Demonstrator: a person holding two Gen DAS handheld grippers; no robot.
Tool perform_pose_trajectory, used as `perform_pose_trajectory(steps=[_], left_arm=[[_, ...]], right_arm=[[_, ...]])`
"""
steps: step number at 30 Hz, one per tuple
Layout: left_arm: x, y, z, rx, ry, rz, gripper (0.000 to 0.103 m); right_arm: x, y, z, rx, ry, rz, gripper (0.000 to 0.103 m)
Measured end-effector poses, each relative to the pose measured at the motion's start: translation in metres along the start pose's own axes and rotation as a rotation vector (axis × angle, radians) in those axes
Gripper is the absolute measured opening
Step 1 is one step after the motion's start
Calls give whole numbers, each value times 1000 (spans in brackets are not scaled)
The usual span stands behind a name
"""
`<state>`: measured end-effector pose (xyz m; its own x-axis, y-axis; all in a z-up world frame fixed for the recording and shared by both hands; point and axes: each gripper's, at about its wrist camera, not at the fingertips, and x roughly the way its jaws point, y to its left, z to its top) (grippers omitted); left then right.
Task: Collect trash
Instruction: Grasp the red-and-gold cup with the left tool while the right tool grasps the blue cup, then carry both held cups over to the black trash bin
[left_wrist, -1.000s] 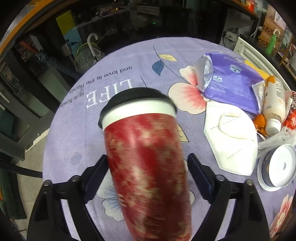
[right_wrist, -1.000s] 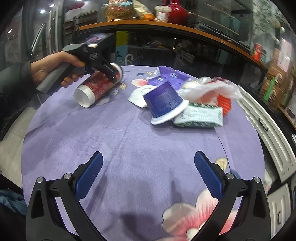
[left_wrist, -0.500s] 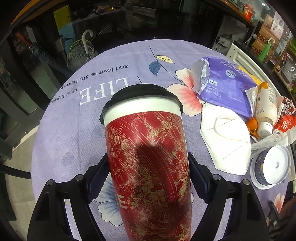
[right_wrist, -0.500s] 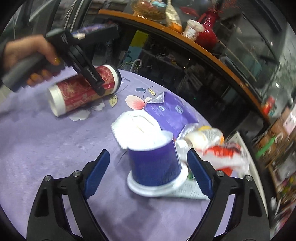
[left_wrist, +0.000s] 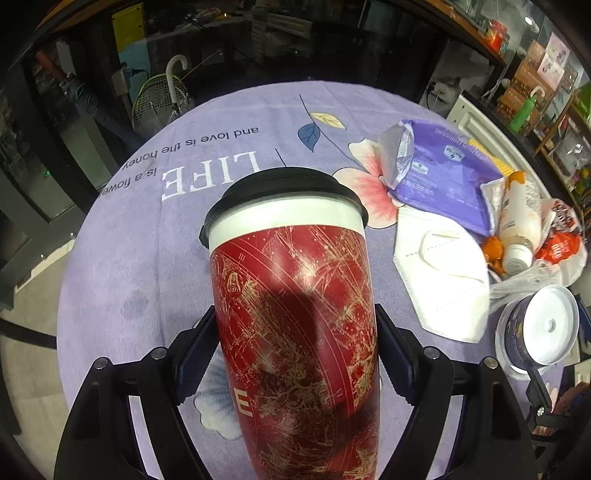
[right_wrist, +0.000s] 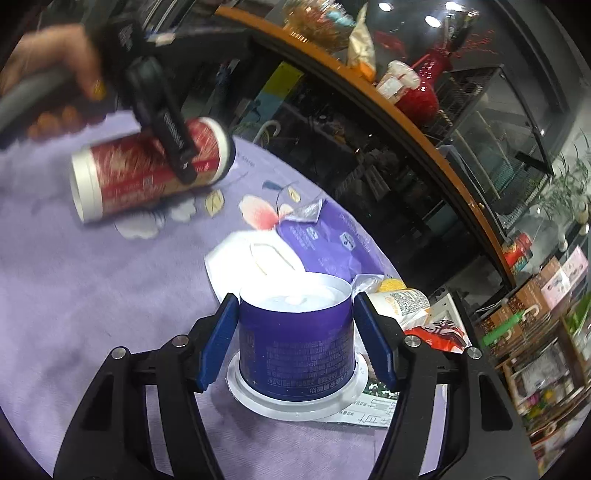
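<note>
On the purple floral tablecloth, left gripper clamps red paper cup; right gripper jaws closing around upturned blue tub; mask, wipes packet, bottle uncollected.

A red, gold-patterned cup with a black lid lies tilted between the left gripper's pads. An upturned purple tub stands between the right gripper's closing jaws.

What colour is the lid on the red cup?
Black; the lid tops the red cup, clearest in the left wrist view.
</note>
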<state>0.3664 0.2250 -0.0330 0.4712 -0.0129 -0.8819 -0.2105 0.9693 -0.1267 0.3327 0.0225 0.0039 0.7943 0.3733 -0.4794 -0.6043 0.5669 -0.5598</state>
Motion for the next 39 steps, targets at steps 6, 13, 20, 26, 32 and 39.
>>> perform_pose_trajectory(steps=[6,13,20,26,32,39], left_arm=[[-40,-7,-24,22,-132,16,78],[-83,-27,-65,52,-284,22,77],[-119,-61,-104,84,-423,11,77],[-141,-98,-131,125,-475,-75,77],[-156,-157,-149,218,-509,-194,77],[-158,-236,-162,338,-515,-340,77]], right_arm=[[-37,0,-1,95,-44,40,64],[-88,5,-17,209,-94,95,64],[-135,1,-41,306,-122,120,64],[-172,-16,-78,416,-135,95,64],[-201,-47,-130,552,-106,19,64],[-231,-98,-213,707,-9,-146,64]])
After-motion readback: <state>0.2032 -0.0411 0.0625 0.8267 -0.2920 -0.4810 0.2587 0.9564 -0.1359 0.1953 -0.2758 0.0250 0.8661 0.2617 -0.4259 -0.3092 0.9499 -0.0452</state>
